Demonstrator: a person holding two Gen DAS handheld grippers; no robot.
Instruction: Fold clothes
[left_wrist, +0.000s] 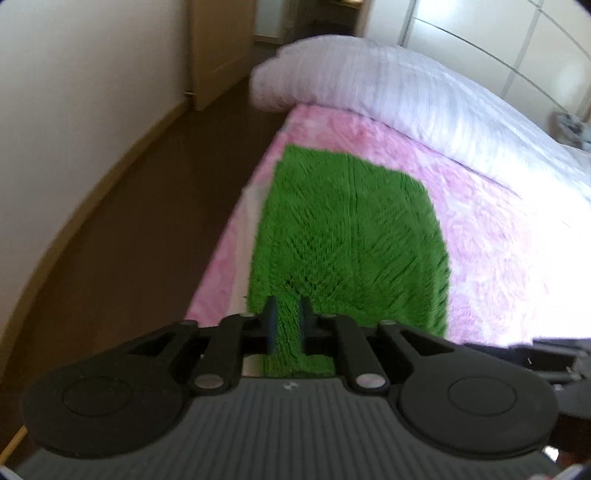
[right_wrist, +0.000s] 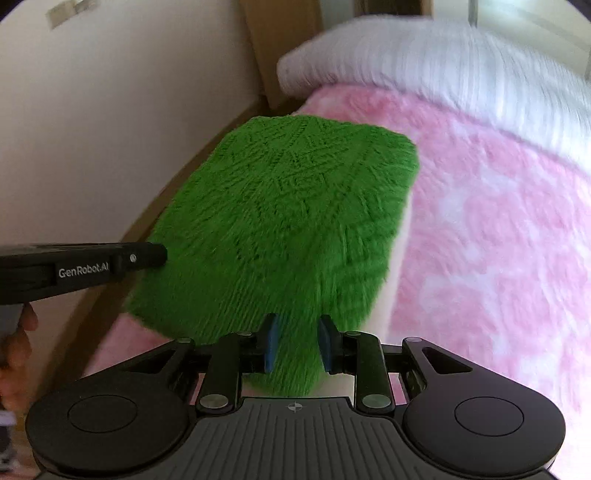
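A fuzzy green garment (left_wrist: 351, 236) lies spread on the pink blanket (left_wrist: 498, 236) near the bed's left edge. My left gripper (left_wrist: 289, 325) is shut on the garment's near edge, with green fabric bunched between its blue pads. In the right wrist view the same green garment (right_wrist: 288, 214) fills the middle. My right gripper (right_wrist: 298, 343) is shut on another part of its near edge, with fabric pinched between its pads. The left gripper's body (right_wrist: 81, 267) shows at the left of the right wrist view, level with the garment.
A white duvet (left_wrist: 424, 85) is rolled up across the far end of the bed. Dark wooden floor (left_wrist: 140, 236) and a cream wall (left_wrist: 74, 110) run along the bed's left side. A doorway (left_wrist: 229, 44) stands beyond. White wardrobe doors (left_wrist: 498, 37) are at the far right.
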